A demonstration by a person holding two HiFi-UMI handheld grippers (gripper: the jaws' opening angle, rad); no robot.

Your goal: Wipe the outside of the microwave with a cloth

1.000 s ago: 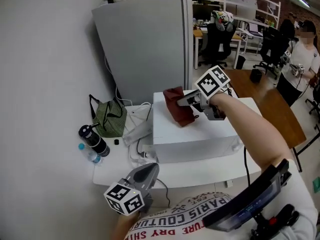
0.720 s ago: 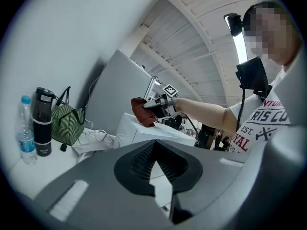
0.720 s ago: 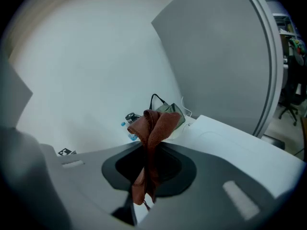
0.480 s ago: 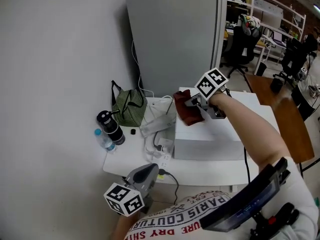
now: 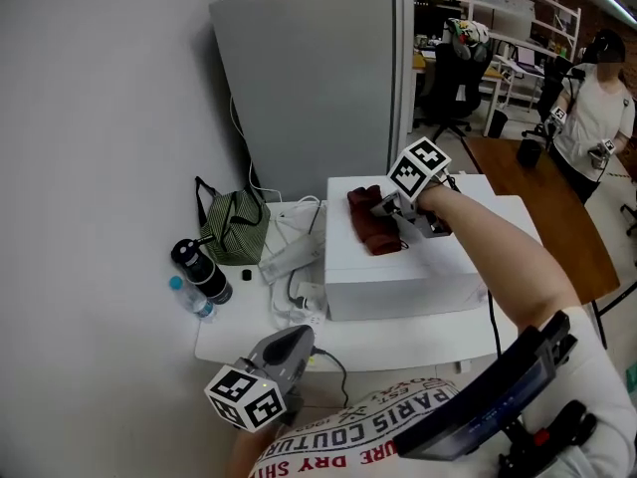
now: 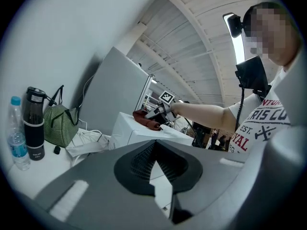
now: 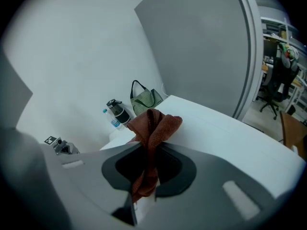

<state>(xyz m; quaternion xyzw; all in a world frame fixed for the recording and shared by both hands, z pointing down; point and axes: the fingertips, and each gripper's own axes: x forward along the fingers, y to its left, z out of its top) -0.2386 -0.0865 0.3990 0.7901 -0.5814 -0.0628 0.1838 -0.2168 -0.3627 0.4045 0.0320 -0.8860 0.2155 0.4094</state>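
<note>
A reddish-brown cloth (image 5: 372,221) is held bunched between the jaws of the right gripper (image 7: 149,163), which are closed tightly on it so that a fold stands up beyond the tips and a tail hangs down behind them. The cloth is pressed onto the top of the white microwave (image 5: 418,279), on the left part of that top and toward its far edge. The microwave is set on a white table (image 5: 234,335), against a tall grey cabinet (image 5: 318,78) on the far side.

The left gripper (image 6: 153,151) is held low and near, at the near edge of the table, well apart from the microwave. Its jaws are brought together at the tips and nothing is gripped between them.

To the left of the microwave, a tangle of white cables (image 5: 289,252) is seen just beside it. Farther left, a green striped bag (image 5: 236,229), a black bottle (image 5: 198,271) and a small water bottle (image 5: 189,303) are ranged along the wall.
</note>
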